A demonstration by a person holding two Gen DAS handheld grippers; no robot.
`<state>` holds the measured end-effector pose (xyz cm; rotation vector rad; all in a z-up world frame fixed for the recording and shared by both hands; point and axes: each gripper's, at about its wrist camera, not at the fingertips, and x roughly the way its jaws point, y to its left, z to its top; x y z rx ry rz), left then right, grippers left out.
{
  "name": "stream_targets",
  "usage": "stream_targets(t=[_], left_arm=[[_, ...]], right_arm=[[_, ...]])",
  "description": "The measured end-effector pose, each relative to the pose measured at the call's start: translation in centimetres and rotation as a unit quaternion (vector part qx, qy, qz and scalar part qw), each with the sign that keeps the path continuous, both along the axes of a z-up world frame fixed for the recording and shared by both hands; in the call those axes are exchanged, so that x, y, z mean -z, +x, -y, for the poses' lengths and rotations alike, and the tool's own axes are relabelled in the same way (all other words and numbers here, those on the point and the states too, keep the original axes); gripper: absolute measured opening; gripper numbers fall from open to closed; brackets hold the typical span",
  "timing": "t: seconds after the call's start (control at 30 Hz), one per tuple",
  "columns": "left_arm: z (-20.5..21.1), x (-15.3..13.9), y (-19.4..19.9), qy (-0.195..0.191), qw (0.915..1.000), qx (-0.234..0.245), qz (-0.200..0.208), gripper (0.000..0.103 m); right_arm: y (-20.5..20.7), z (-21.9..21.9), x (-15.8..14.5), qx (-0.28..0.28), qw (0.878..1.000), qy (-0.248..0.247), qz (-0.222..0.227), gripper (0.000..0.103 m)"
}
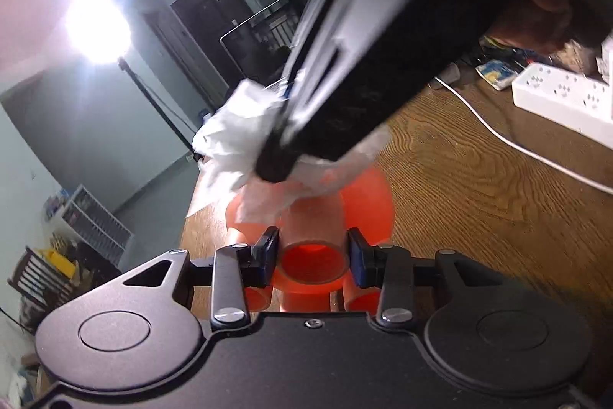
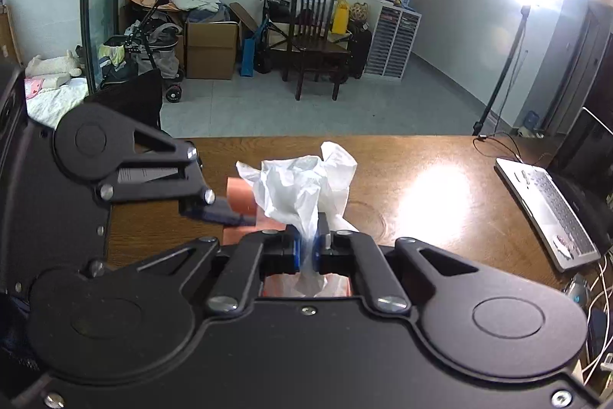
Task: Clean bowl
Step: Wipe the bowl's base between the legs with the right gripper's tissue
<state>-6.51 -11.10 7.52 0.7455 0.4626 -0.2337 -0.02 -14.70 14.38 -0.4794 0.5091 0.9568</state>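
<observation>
An orange bowl (image 1: 367,206) is held off the wooden table (image 1: 479,186), bottom toward the left wrist camera. My left gripper (image 1: 313,255) is shut on its round orange foot, one pad on each side. My right gripper (image 1: 274,171) comes in from the upper right, shut on a crumpled white tissue (image 1: 237,129) that lies against the bowl's far side. In the right wrist view the right gripper (image 2: 306,252) pinches the tissue (image 2: 302,186) between blue pads. Parts of the bowl (image 2: 239,192) show behind and below it, with a left finger (image 2: 218,211) alongside.
An open laptop (image 2: 548,213) lies at the table's right side. A white power strip (image 1: 563,98) and a white cable (image 1: 498,137) lie on the table past the bowl. A bright lamp on a stand (image 2: 505,64) stands beyond the table's far edge.
</observation>
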Motion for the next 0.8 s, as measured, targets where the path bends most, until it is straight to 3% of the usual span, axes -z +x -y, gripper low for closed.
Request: stream_targets(t=[0.2,0.47,0.67,0.73,0.8], left_arm=[[1.3,1.1,-1.5,0.061,0.9967,0.040,0.037,0.037],[1.0,1.8,-2.1,0.099,0.9915,0.055,0.065,0.037],[0.4,1.3,-2.3,0.090,0.9905,0.062,0.083,0.037],[0.2,0.7,-2.0,0.066,0.9922,0.054,0.091,0.037],[-0.2,-0.3,-1.2,0.016,0.9949,0.047,0.087,0.037]], right_arm=[[0.0,-1.6,-0.1,-0.028,1.000,-0.004,-0.002,0.007],[2.0,-1.6,-1.6,-0.020,1.000,-0.004,0.017,0.007],[3.8,0.6,-1.8,0.024,1.000,-0.006,0.019,0.007],[4.3,1.6,-1.1,0.039,0.999,-0.011,0.013,0.007],[4.4,2.6,-0.3,0.050,0.999,-0.017,0.006,0.007]])
